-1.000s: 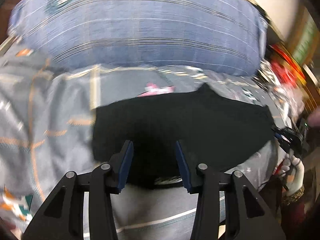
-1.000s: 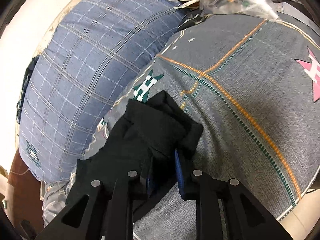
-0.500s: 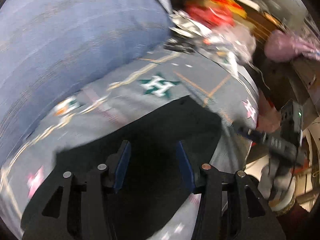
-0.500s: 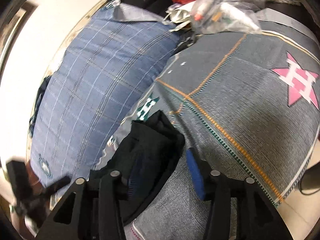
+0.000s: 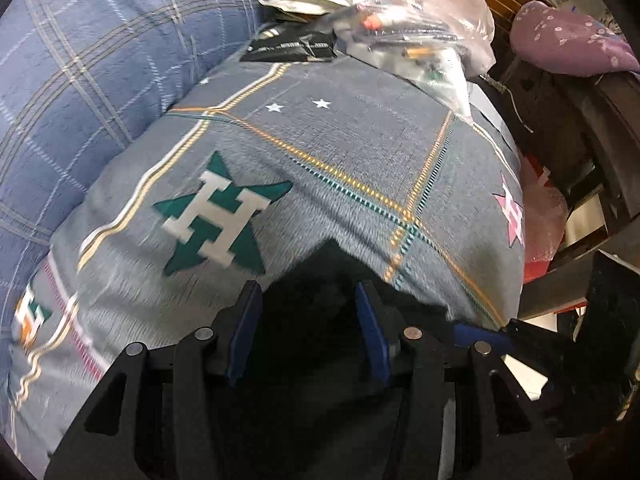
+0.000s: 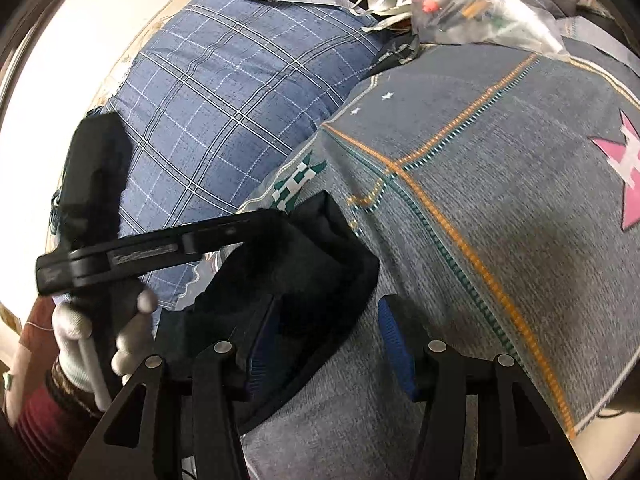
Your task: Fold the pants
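The black pants [image 6: 304,264] lie folded in a thick bundle on the grey patterned bedspread [image 6: 500,184]. My right gripper [image 6: 326,340] is open, its jaws astride the bundle's near corner without pinching it. My left gripper [image 5: 306,328] is open over the bundle's pointed corner [image 5: 324,280], which lies between its blue pads [image 5: 370,340]. In the right wrist view the left gripper's fingers [image 6: 160,246] reach across above the bundle from the left, held by a white-gloved hand [image 6: 80,332].
A large blue plaid pillow [image 6: 224,120] lies along the far side of the bedspread [image 5: 340,152]. A clear plastic bag of small items [image 5: 420,28] and clutter sit at the bed's head. A dark frame and a purple cloth [image 5: 568,40] stand off the bed's right edge.
My right gripper opened and let go of the pants. My left gripper swung right and came in over the bundle's corner, still open. The pants stay folded on the bedspread.
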`<state>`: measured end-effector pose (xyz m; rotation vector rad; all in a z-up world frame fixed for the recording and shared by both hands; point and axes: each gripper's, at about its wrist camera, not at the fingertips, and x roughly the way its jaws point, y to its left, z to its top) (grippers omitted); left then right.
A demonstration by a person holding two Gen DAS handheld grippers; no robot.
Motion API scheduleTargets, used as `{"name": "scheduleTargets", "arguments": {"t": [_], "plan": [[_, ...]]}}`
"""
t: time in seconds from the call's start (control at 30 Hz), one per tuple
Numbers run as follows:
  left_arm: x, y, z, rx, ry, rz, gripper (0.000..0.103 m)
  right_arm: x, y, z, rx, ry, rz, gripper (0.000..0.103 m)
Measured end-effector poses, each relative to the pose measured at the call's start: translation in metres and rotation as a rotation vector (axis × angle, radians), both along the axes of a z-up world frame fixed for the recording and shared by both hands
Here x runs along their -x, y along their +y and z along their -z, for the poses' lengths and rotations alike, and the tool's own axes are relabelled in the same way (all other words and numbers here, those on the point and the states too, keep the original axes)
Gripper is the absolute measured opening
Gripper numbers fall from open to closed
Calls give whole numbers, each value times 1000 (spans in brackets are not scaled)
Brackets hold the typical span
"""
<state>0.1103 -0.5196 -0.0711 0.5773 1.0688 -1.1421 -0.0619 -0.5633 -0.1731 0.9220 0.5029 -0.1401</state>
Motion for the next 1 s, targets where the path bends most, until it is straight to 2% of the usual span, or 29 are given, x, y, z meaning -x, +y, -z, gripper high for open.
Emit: {"name": "scheduleTargets", "arguments": {"t": [0.1, 0.17, 0.23, 0.3, 0.33, 0.37, 0.4, 0.43, 0.53, 0.67, 0.77, 0.9, 1.0], "plan": [[-3, -14, 7, -6, 15, 14, 47, -9, -2, -2, 16, -1, 0, 54], [1, -25, 16, -32, 21, 50, 52, -15, -1, -4, 33, 6, -4, 54], [8, -33, 21, -40, -17, 78, 66, -22, 1, -3, 42, 18, -9, 55], [17, -39, 22, -62, -56, 105, 66, -24, 2, -3, 65, 15, -1, 55], [19, -39, 21, -71, -80, 103, 43, -26, 3, -4, 77, 17, 0, 54], [19, -39, 19, -73, -106, 96, 28, -27, 3, -5, 86, 20, 0, 40], [18, -36, 16, -69, -97, 92, 18, -27, 3, -5, 85, 19, -5, 27], [14, -31, 12, -53, -67, 75, 17, -27, 2, -5, 73, 7, -10, 17], [7, -12, -3, 0, -49, 43, 16, -23, 8, -16, 86, -21, -20, 13], [6, 26, -28, 76, -44, -8, 16, -21, 28, -41, 131, -50, -54, 12], [1, 69, -45, 139, -27, -72, 16, -25, 53, -60, 176, -70, -102, 12], [-11, 128, -49, 205, 19, -182, 16, -38, 95, -80, 224, -88, -200, 12], [-19, 179, -37, 241, 84, -287, 16, -52, 134, -82, 261, -73, -303, 12]]}}
